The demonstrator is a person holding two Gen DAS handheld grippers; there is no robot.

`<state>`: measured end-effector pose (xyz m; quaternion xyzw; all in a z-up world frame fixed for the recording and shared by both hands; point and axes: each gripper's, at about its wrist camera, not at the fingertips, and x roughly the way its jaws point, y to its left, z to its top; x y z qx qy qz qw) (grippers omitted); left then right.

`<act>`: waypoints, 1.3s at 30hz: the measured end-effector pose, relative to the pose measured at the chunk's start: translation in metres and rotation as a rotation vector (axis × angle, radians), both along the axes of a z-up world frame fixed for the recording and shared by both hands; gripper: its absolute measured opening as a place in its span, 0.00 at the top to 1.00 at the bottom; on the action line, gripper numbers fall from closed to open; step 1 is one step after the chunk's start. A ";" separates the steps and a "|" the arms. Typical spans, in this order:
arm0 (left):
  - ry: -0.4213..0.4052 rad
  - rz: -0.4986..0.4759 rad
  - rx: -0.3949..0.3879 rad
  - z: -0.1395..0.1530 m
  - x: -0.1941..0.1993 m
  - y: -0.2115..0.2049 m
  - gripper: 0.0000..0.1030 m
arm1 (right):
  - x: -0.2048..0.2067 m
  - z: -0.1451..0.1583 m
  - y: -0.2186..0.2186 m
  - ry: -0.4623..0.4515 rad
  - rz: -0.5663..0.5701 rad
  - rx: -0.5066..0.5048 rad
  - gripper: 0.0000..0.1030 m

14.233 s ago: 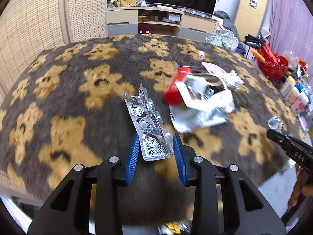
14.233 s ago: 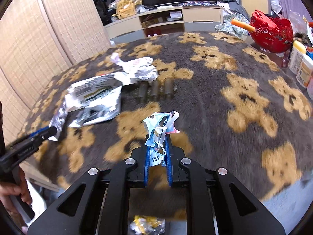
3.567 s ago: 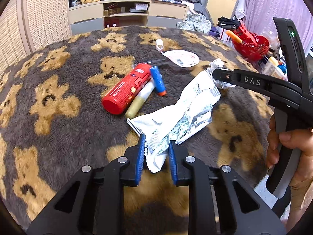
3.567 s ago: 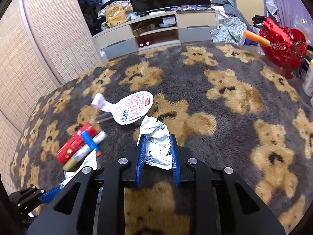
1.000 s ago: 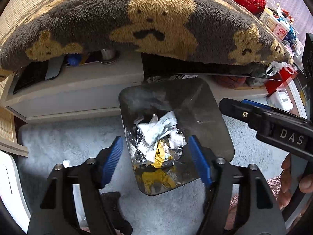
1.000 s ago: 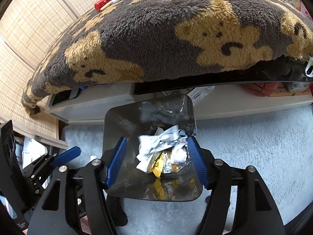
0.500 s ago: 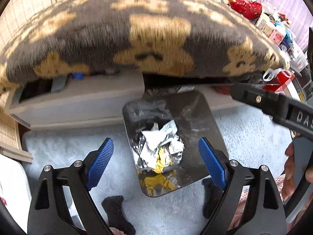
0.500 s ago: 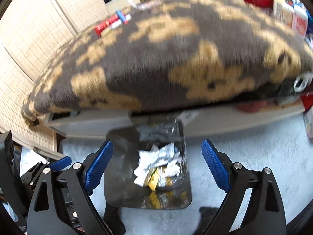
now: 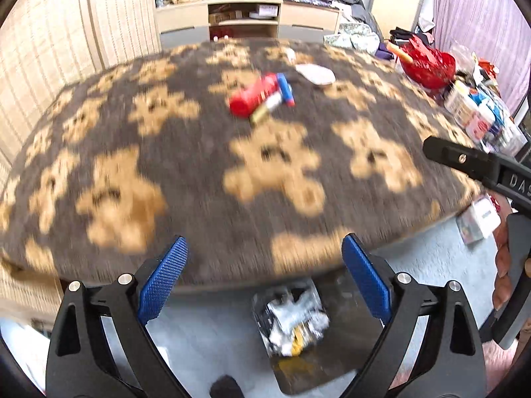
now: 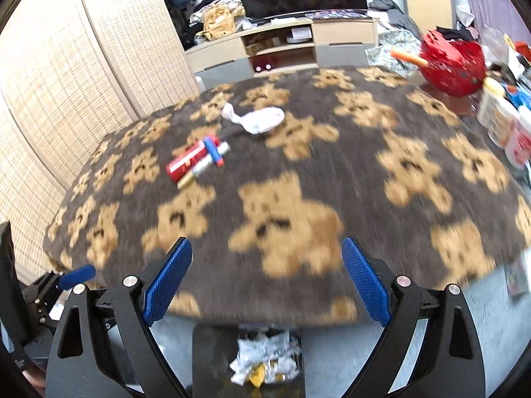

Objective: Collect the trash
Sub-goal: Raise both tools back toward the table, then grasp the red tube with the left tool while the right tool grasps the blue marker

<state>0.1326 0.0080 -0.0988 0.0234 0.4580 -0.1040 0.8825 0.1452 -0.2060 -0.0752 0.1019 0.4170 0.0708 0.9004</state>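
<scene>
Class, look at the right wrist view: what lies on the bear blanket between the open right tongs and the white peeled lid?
In the right wrist view, only bare bear blanket lies between the right tongs and the white peeled lid; the red tube cluster sits off to the left.

Both wrappers now lie in the bin (image 9: 332, 358); tools emptied.
</scene>
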 end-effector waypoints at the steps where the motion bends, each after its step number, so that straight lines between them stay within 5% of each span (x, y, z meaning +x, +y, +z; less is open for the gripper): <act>1: -0.009 0.004 0.004 0.003 0.012 0.001 0.14 | 0.010 -0.001 0.003 0.000 0.008 -0.002 0.10; 15: -0.030 -0.006 0.035 -0.014 0.128 0.006 0.14 | 0.125 -0.021 0.043 0.015 0.113 0.063 0.25; 20: -0.034 -0.012 0.016 -0.019 0.154 0.010 0.17 | 0.160 -0.039 0.055 0.075 0.146 0.089 0.54; 33: -0.028 -0.085 0.021 -0.031 0.189 -0.005 0.35 | 0.183 -0.052 0.075 0.102 0.209 0.042 0.82; 39: -0.018 -0.125 0.013 -0.036 0.198 -0.017 0.47 | 0.185 -0.060 0.061 0.110 0.181 0.042 0.83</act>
